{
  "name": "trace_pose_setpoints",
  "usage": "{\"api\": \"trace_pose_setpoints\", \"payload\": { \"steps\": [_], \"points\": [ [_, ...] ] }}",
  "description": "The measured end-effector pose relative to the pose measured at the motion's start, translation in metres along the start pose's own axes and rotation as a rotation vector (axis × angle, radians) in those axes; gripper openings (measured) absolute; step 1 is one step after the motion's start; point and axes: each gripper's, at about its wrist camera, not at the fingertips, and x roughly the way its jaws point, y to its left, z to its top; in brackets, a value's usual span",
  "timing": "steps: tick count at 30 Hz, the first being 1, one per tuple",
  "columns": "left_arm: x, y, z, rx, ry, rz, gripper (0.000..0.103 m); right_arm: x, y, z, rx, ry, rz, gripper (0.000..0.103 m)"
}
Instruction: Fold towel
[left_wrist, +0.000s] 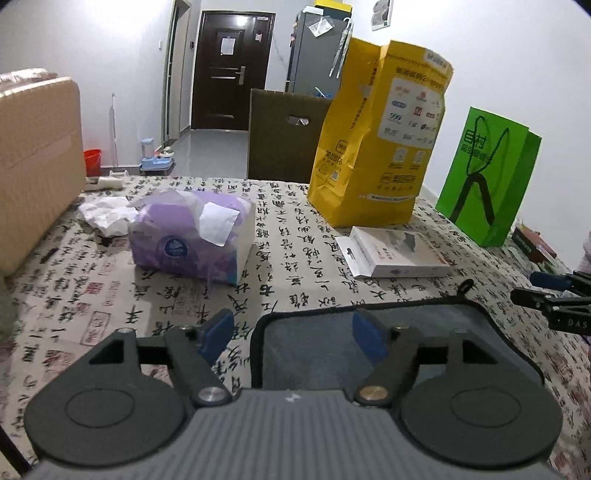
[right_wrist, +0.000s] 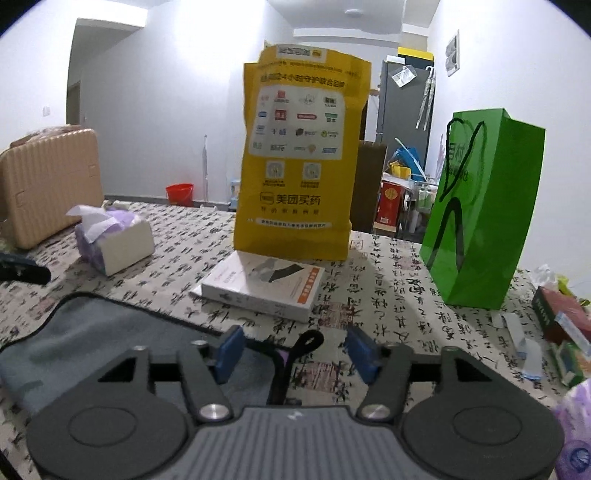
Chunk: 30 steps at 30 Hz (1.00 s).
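Left wrist view, left gripper: jaws spread wide, nothing between the blue pads, hovering over the towel's left edge.
Left wrist view, towel: the grey flat towel with black piping lies spread on the calligraphy-print cloth of the counter, its hanging loop at the far corner.
Left wrist view, right gripper: pokes in at the right edge beside the towel; can't tell how its jaws stand from here.
Left wrist view, clutter: purple soft tissue pack far left, white flat carton just beyond the towel, tall yellow paper bag behind it, bright green gift bag far right.
Right wrist view, right gripper: jaws spread, empty, straddling the towel's corner loop without touching it.
Right wrist view, towel: stretches away to the left, flat on the counter.
Right wrist view, backdrop: white carton touching the yellow bag's foot, green bag to the right, beige ribbed hard-shell suitcase far left.
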Motion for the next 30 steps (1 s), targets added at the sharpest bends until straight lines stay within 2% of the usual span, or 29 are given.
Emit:
{"api": "trace_pose_setpoints", "payload": {
  "steps": [3,5,7,10,22,30],
  "points": [
    [-0.018,-0.002,-0.002,0.003,-0.004,0.005,0.083,-0.013,0.003,-0.002,0.000,0.020,0.011,0.067],
    [-0.031,-0.004,-0.004,0.004,-0.005,0.010,0.090,-0.023,0.005,-0.004,0.005,0.023,0.009,0.076],
    [-0.042,-0.006,-0.006,0.003,-0.010,0.014,0.092,-0.034,0.007,-0.005,0.006,0.015,0.005,0.080],
    [-0.059,-0.008,-0.010,0.015,-0.024,0.022,0.096,-0.051,0.011,-0.006,0.004,0.006,0.003,0.082],
    [-0.122,-0.021,-0.020,0.060,-0.099,0.024,0.098,-0.109,0.030,-0.006,-0.009,-0.041,0.004,0.087],
    [-0.153,-0.027,-0.041,0.094,-0.130,0.037,0.099,-0.138,0.041,-0.012,-0.013,-0.054,0.012,0.087]
  ]
}}
